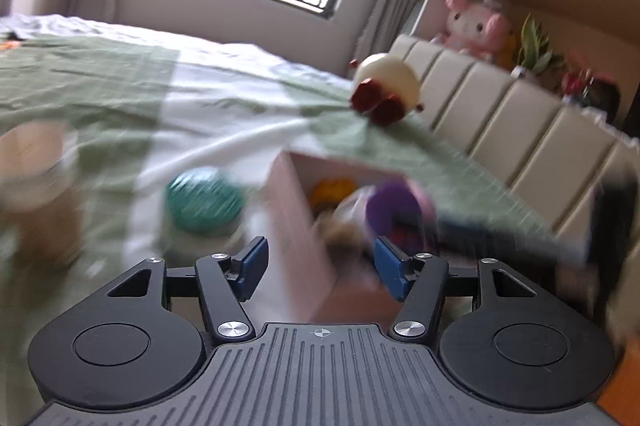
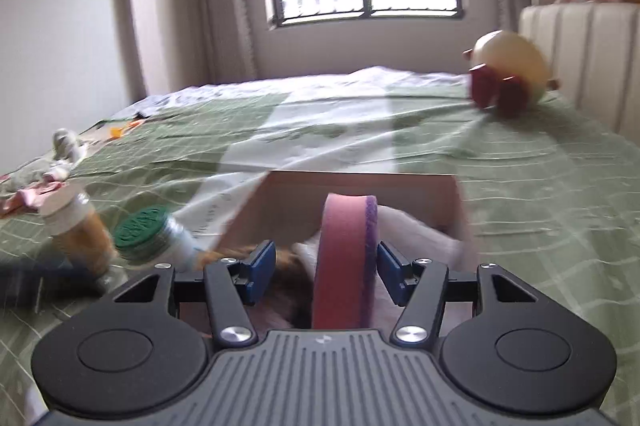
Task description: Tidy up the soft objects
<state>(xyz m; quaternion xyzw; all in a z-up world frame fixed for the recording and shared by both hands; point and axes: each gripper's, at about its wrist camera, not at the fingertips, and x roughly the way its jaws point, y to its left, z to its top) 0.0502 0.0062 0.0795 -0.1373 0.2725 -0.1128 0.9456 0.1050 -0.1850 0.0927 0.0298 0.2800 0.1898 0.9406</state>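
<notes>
A pink cardboard box (image 1: 292, 209) lies on the green checked bed; it also shows in the right wrist view (image 2: 356, 185). My right gripper (image 2: 326, 266) is open, with a pink and purple foam disc (image 2: 344, 258) standing on edge between its fingers over the box, touching neither pad clearly. Brown and white soft toys (image 2: 288, 266) lie in the box beneath. My left gripper (image 1: 320, 266) is open and empty at the box's near corner; the disc (image 1: 394, 209) and an orange toy (image 1: 332, 189) show inside, blurred. A cream and dark red plush (image 1: 384, 89) lies near the headboard.
A green-lidded jar (image 2: 148, 230) and a white-lidded jar (image 2: 76, 226) stand left of the box. Crumpled cloths (image 2: 48, 161) lie at the bed's left edge. A padded headboard (image 1: 500, 121) with a pink plush (image 1: 476, 25) above it bounds the right side.
</notes>
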